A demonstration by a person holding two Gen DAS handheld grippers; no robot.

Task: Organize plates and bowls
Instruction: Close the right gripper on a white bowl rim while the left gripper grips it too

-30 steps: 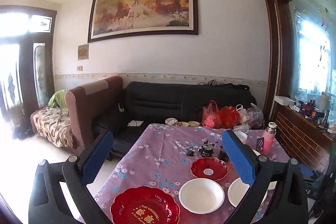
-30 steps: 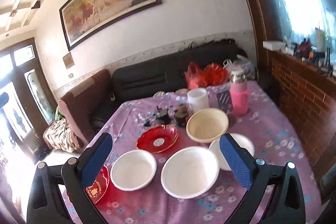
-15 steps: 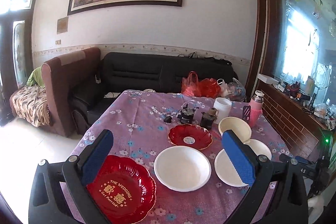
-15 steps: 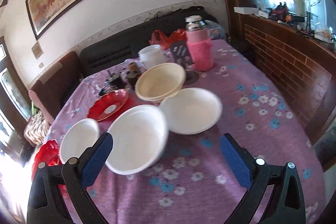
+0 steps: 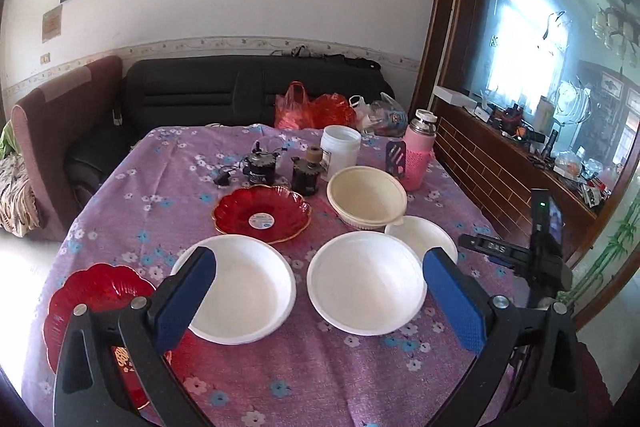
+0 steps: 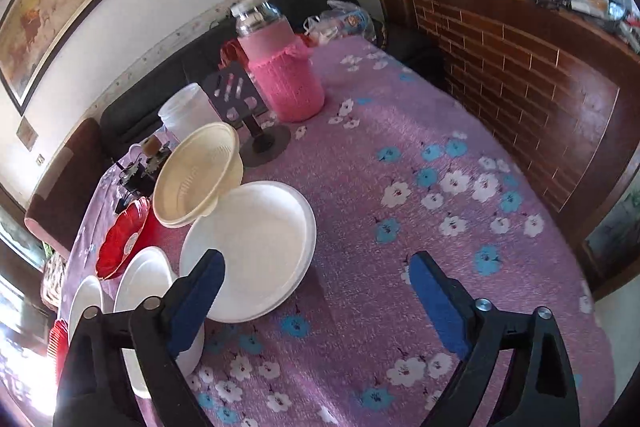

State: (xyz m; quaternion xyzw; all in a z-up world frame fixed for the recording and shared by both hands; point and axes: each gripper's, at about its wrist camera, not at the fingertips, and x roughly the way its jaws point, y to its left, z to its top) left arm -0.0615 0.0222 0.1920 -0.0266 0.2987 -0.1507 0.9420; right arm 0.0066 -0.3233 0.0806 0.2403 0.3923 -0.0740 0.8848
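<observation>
On the surface (image 5: 256,367), draped in a purple floral cloth, your dishes lie spread before both tongs. Your left tongs (image 5: 320,291) hang above the near edge, blue pads spread wide and holding nothing; between the pads, in the left wrist view, sit two white bowls: the left white bowl (image 5: 240,287) and the middle white bowl (image 5: 366,281), side by side and close together. A third white bowl (image 5: 422,235) lies just behind the middle one, its far rim tucked under the cream bowl (image 5: 366,197). The small red plate (image 5: 262,213) rests behind the left white bowl, and the large red plate (image 5: 96,301) lies at the near left corner, partly hidden by the left pad.

Your right tongs (image 6: 316,289) are likewise spread and empty, poised over bare cloth to the right of the third white bowl (image 6: 250,247), with the left pad overlapping that bowl's near rim in the picture; whether it touches cannot be told. The cream bowl (image 6: 196,175) leans on the bowl's far rim. A pink-sleeved flask (image 6: 280,67) and a white tub (image 5: 340,151) stand behind the dishes.
</observation>
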